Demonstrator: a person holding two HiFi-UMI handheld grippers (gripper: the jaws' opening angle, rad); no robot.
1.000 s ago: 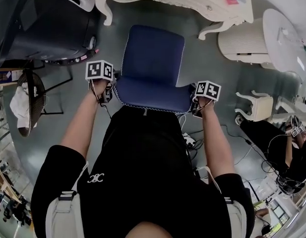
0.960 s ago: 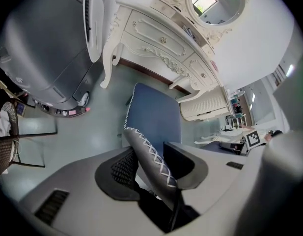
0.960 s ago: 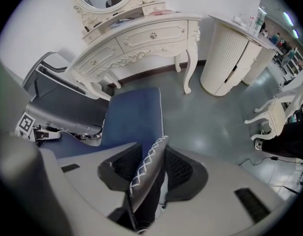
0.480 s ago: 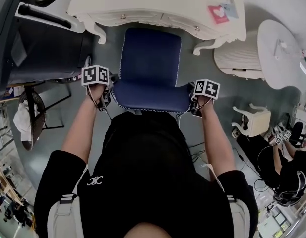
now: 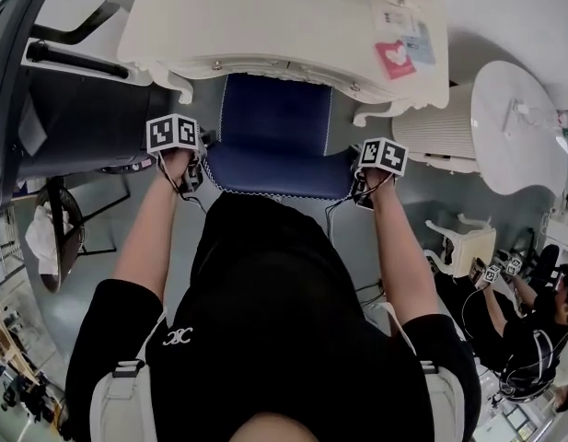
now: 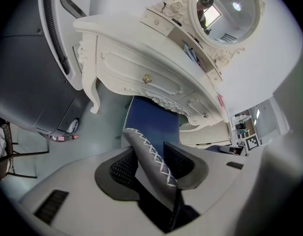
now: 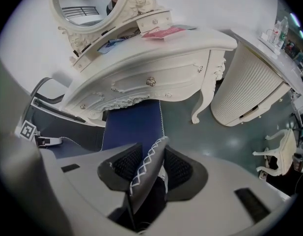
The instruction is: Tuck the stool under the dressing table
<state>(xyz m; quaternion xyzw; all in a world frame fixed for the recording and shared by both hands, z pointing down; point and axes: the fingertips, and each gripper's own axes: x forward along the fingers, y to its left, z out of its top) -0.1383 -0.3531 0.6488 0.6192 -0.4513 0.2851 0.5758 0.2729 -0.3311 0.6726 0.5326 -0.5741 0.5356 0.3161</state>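
The stool [image 5: 276,132] has a blue padded seat with white cross-stitching along its rim. Its far part lies under the front edge of the dressing table [image 5: 265,26], while the near part sticks out toward me, between my two arms.

My left gripper [image 6: 151,163] is clamped on the stitched rim at the seat's near left corner. The folded edge stands between the two black ribbed pads, and both press on it. My right gripper [image 7: 150,168] has the near right corner in the same way (the white stitching runs straight up between its pads). Both grippers point steeply down at the floor.

The dressing table is cream white, with carved trim, curved legs and small round drawer knobs. An oval mirror [image 6: 230,14] in a carved frame stands on its top. Near the table's right end lies a pink card [image 5: 394,58] with a white heart on it, with other papers just beside it.

To the left of the stool, close to the table's left leg, stands a bulky dark grey unit [image 5: 72,109]. To the right, just past the table's right leg, is a white ribbed cabinet [image 5: 431,132], and beyond that a round white table [image 5: 509,122]. A small white chair [image 5: 463,247] stands on the grey floor [image 5: 353,219] further to my right, and a seated person [image 5: 532,330] in dark clothes is at the lower right.
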